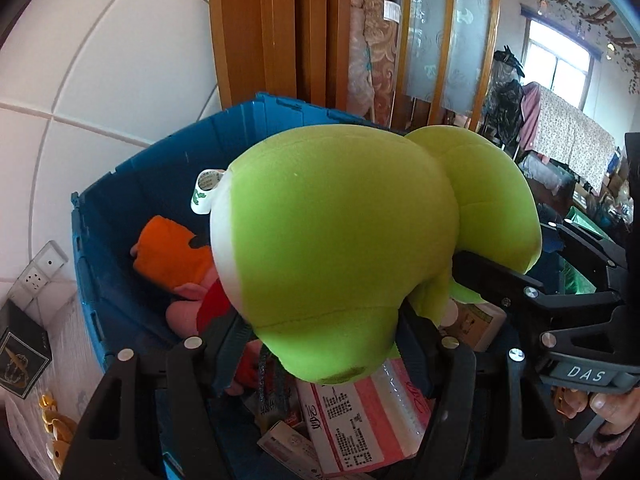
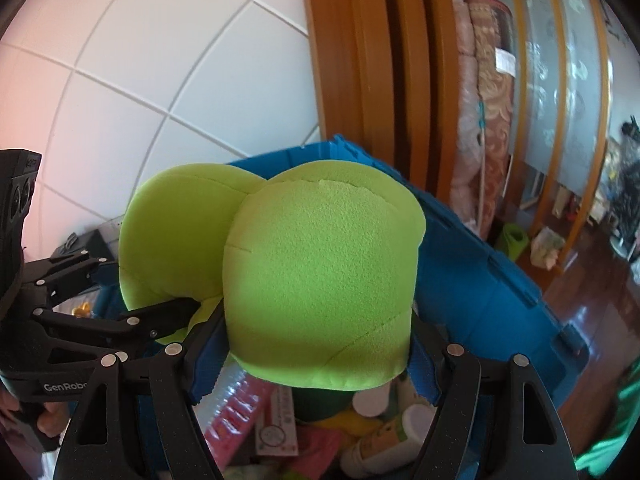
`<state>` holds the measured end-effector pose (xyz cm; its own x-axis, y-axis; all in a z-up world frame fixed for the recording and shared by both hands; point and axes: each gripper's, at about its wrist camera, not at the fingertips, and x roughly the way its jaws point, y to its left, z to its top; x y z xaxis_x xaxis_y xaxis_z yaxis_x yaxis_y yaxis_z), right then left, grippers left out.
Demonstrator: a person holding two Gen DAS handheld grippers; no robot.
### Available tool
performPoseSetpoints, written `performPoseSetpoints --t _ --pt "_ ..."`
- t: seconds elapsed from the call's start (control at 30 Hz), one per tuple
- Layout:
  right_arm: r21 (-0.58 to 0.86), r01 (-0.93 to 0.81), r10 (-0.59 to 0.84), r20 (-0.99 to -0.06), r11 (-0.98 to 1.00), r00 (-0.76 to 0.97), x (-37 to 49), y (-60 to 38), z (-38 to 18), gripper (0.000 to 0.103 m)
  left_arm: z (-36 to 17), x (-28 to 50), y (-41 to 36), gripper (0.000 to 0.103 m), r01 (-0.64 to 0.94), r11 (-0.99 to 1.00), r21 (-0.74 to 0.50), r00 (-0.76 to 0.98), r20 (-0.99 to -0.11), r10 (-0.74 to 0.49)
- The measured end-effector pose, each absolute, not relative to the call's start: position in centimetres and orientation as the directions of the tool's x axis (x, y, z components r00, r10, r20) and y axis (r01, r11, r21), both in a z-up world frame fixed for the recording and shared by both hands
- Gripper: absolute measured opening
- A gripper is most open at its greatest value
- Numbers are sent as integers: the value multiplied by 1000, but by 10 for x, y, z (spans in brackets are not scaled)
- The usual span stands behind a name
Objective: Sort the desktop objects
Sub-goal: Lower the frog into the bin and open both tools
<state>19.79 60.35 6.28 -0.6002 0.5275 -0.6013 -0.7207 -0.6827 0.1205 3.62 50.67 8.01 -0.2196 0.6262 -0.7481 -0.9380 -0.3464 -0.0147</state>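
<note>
A large lime-green plush toy (image 1: 332, 256) is held up over a blue plastic crate (image 1: 120, 216). My left gripper (image 1: 320, 344) is shut on its lower part, with the toy filling the gap between the fingers. My right gripper (image 2: 316, 344) is shut on another lobe of the same green plush toy (image 2: 320, 280). The right gripper also shows in the left wrist view (image 1: 492, 280), clamped on the toy's right side. The left gripper shows in the right wrist view (image 2: 168, 312), at the toy's left edge.
The crate (image 2: 488, 304) holds an orange and pink plush (image 1: 176, 264), a tape roll (image 1: 206, 190), pink-and-white packets (image 1: 360, 420) and small boxes. A white tiled wall is behind at left, wooden door frames at centre. A dark book (image 1: 20, 356) lies left of the crate.
</note>
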Motion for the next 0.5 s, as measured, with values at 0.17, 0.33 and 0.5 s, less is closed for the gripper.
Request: performPoseSetpoints --t 0.17,0.33,0.5 --pt "140 -736 500 -648 -663 -574 201 611 45 76 67 39 519 67 -936 -351 30 -226 -815 534" --pt "128 -743 478 -691 -657 -542 194 621 37 78 55 32 516 69 -927 -373 35 -220 -857 466" --pt "102 -769 506 -697 -631 -507 195 621 38 88 59 26 508 70 -924 -383 -1 -211 -835 509"
